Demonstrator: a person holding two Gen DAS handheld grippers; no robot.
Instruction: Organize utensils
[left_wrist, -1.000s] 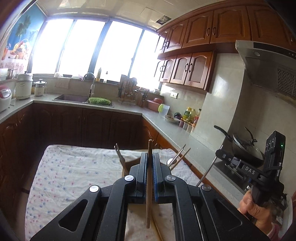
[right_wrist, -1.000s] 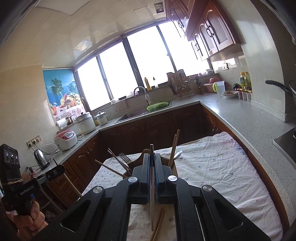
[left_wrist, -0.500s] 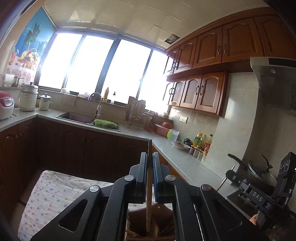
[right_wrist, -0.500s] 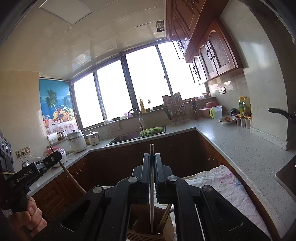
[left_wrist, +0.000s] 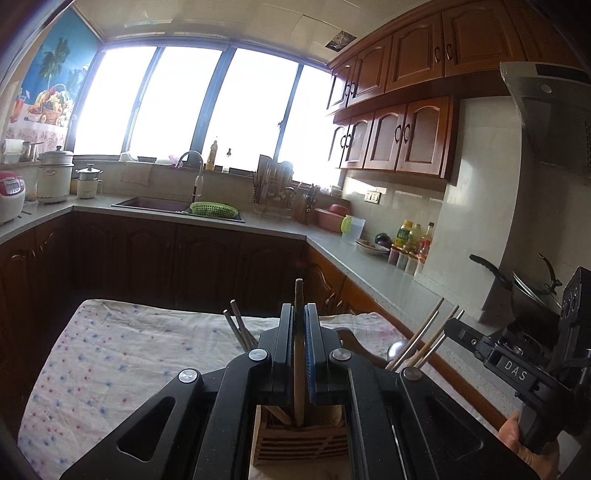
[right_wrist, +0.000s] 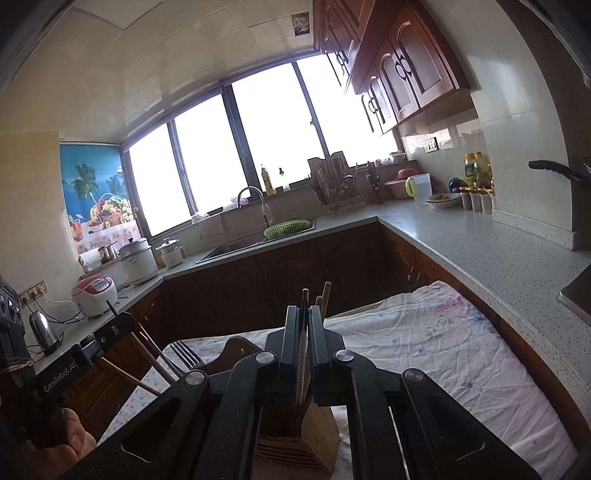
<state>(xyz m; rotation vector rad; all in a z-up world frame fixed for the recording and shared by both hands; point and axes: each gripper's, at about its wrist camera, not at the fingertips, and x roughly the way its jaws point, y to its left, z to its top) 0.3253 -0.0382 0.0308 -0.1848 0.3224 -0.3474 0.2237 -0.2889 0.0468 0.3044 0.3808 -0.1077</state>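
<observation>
My left gripper (left_wrist: 299, 308) is shut on a wooden chopstick (left_wrist: 298, 362) that stands upright. Its lower end reaches into a slatted wooden utensil holder (left_wrist: 299, 439) right below the jaws. Chopsticks (left_wrist: 424, 343) and a spoon (left_wrist: 397, 349) lean out of the holder. My right gripper (right_wrist: 303, 310) is shut on a thin stick-like utensil (right_wrist: 303, 354) whose lower end dips into the same holder (right_wrist: 317, 432). A fork (right_wrist: 186, 354) sticks out on its left. Each gripper shows in the other's view: the right gripper (left_wrist: 454, 326) and the left gripper (right_wrist: 122, 325).
The holder stands on a table under a white spotted cloth (left_wrist: 110, 362). Grey counters wrap around it, with a sink and green basket (left_wrist: 214, 208), a rice cooker (right_wrist: 94, 293), bottles (left_wrist: 410, 240) and a pan on the stove (left_wrist: 532, 291). A person's hand (right_wrist: 70, 435) grips the left tool.
Both grippers have moved forward and come down over the holder. The lower ends of the two held sticks now sit inside it. Both jaws stay shut.
</observation>
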